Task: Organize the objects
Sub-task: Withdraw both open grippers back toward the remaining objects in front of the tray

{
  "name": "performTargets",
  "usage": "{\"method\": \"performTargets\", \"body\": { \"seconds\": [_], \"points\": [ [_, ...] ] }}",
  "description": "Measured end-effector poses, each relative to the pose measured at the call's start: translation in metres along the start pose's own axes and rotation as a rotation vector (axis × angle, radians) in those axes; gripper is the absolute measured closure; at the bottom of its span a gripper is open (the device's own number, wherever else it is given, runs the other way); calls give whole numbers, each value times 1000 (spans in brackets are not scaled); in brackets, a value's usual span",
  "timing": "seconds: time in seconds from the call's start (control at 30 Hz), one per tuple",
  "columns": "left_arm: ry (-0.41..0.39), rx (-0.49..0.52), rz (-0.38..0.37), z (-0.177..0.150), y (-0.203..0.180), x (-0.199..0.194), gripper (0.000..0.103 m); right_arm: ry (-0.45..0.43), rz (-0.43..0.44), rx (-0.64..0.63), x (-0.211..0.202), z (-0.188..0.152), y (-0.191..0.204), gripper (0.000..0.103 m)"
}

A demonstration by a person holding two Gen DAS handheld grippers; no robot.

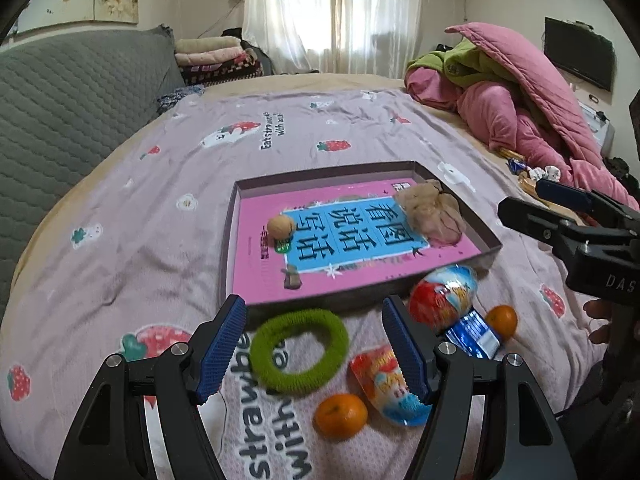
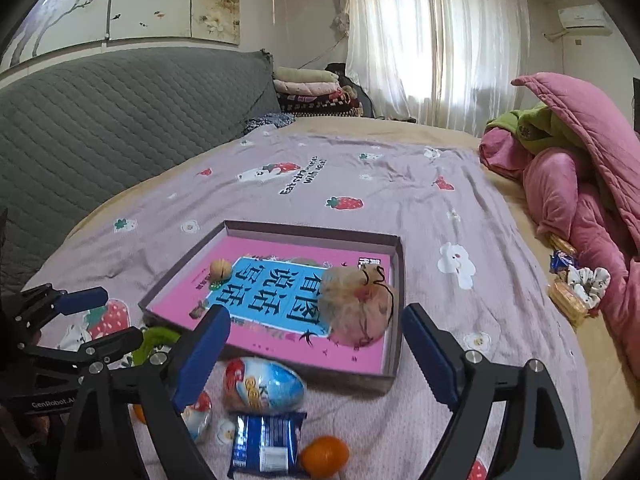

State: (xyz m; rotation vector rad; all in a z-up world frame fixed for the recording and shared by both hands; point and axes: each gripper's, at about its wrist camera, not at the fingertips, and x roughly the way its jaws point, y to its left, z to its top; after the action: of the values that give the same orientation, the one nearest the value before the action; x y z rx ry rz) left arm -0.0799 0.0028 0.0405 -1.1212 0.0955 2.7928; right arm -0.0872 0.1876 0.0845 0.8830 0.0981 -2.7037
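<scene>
Left wrist view first: my left gripper (image 1: 314, 344) has its jaws spread wide with nothing clamped. The green hair tie (image 1: 300, 351) lies flat on the bedspread (image 1: 120, 240) right between the pads, just short of the near wall of the box (image 1: 494, 250). It's a ring, so no long axis to fuss over, and I'd guess it's the left's pick. Count here: two oranges, one near (image 1: 341, 416) and one far (image 1: 502, 321), one egg toy (image 1: 442, 298), one walnut (image 1: 281, 227) and one mesh pouch (image 1: 430, 212) already in the box.

Right wrist view: my right gripper (image 2: 316, 352) is also wide open and empty. The egg toy (image 2: 262, 386) sits low between the fingers, long axis running across them. One blue snack pack (image 2: 264, 442) lies nearer the camera, one orange (image 2: 325, 456) beside it.
</scene>
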Motion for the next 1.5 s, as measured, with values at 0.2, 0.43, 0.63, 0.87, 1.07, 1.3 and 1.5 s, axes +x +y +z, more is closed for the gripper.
{"method": "performTargets", "body": {
  "seconds": [0.2,0.43,0.63,0.87,1.07,1.3,1.5],
  "points": [
    [-1,11,4,-10,-7,-13,31,5,3,-2,-13,-15,5,15],
    [-1,13,7,-22,-12,-24,31,12,-13,5,-27,-30,5,15],
    [23,12,17,-39,-12,-24,31,32,-18,18,-33,-44,5,15],
    [47,2,16,-57,-6,-25,31,51,-16,24,-39,-58,8,15],
    [56,-11,32,-68,-2,-31,31,67,-16,16,-43,-68,13,15],
    [63,-24,39,-72,-4,-39,31,84,-20,8,-46,-75,16,15],
    [69,-36,32,-75,-7,-45,31,85,-22,12,-52,-80,15,15]
  ]
}}
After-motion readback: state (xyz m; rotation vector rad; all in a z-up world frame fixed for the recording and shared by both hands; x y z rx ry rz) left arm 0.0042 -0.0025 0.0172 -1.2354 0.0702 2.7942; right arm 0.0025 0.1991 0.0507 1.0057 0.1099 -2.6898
